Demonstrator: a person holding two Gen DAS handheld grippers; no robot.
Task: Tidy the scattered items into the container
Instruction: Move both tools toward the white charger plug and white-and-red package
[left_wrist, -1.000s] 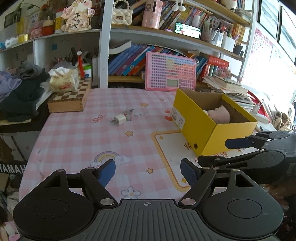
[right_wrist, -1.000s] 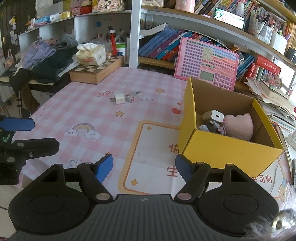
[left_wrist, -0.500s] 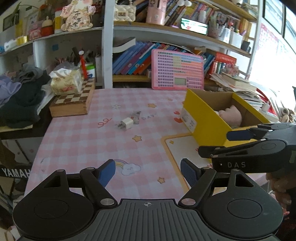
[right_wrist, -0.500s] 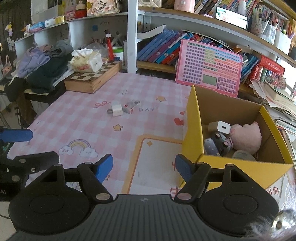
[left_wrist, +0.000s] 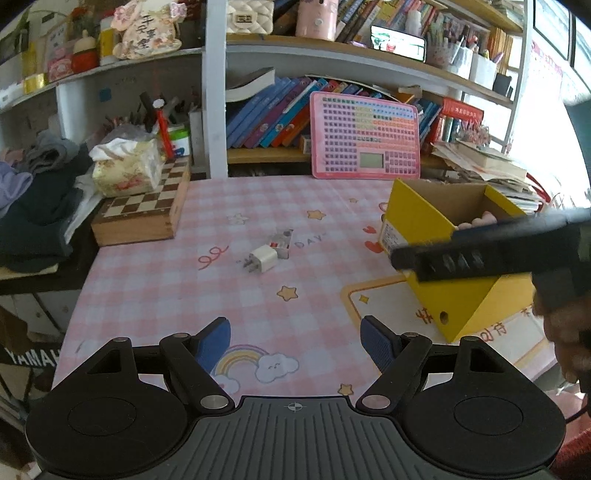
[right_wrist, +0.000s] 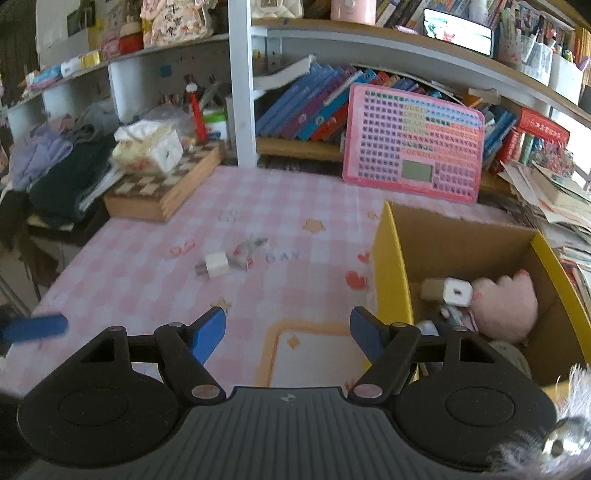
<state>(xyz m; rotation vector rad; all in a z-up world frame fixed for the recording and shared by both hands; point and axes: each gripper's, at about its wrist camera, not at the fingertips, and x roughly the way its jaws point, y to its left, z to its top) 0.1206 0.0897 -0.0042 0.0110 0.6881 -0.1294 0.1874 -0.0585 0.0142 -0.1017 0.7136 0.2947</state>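
Both fingers sets spread, empty: left gripper (left_wrist: 295, 341), right gripper (right_wrist: 288, 332). Boxy white charger (left_wrist: 263, 258) ahead on checked-cloth counter (left_wrist: 147, 295); yellow cardboard box (right_wrist: 391, 280) right.

- In the left wrist view the right gripper (left_wrist: 491, 247) is a dark blurred bar crossing the yellow box (left_wrist: 417, 221); its fingertips cannot be made out.
- That bar hides most of the box's inside, leaving only a strip of the pink plush toy (left_wrist: 476, 222).
- The hand (left_wrist: 565, 332) behind it is cut off by the right edge.
- In the right wrist view the left gripper (right_wrist: 35, 328) is only a blurred blue finger at the left edge.
- The small packet (right_wrist: 248, 248) beside the white charger (right_wrist: 216, 264) is smeared; its print is unreadable.
- The dark items under the charger in the box (right_wrist: 457, 291) are too crowded to identify.
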